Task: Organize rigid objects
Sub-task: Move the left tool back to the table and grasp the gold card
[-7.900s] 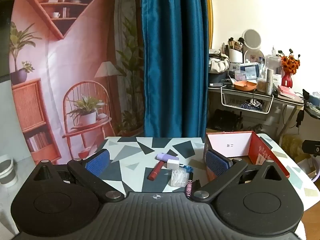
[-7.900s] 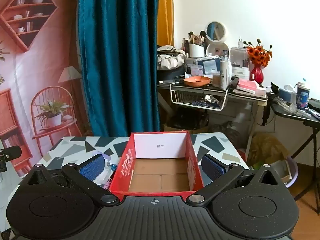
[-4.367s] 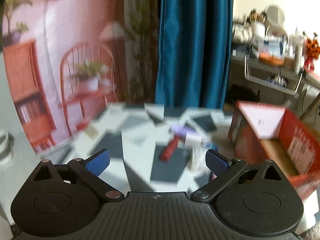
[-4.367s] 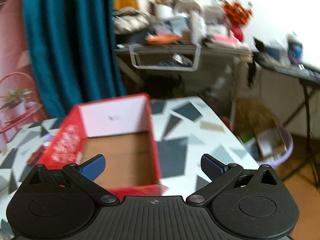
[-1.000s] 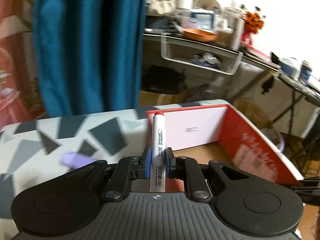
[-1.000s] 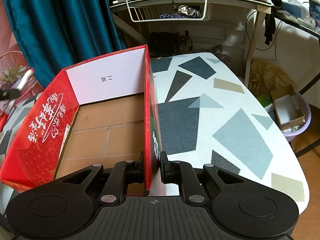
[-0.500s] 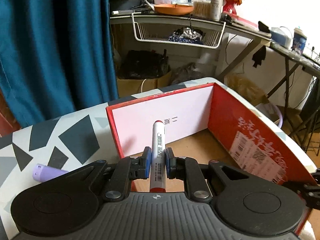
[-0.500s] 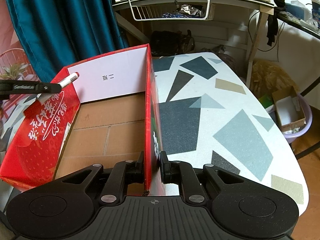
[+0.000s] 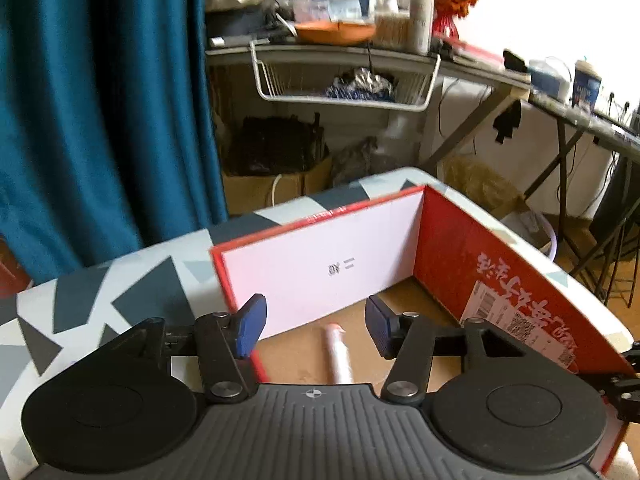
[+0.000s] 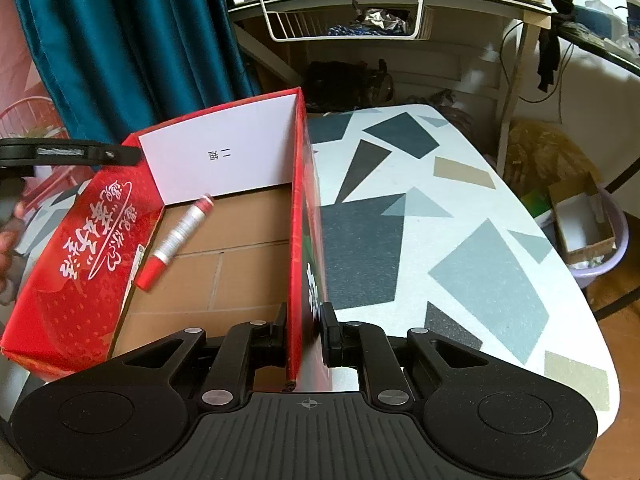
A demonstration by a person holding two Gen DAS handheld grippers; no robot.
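A red cardboard box with a white inner end wall stands on the patterned table. A white marker with a red cap lies on the box floor along its left wall; in the left wrist view the marker appears blurred below the fingers. My left gripper hangs over the box, its jaws opening, with nothing pressed between the blue pads. My right gripper is shut on the box's right wall near its front corner.
A teal curtain hangs behind the table. A cluttered desk with a wire basket stands beyond the far edge. A purple tub with a small carton sits on the floor at right. A hand shows at the left edge.
My left gripper has opened and let go of the marker, which has dropped onto the box floor. The right gripper has kept its hold on the box wall.
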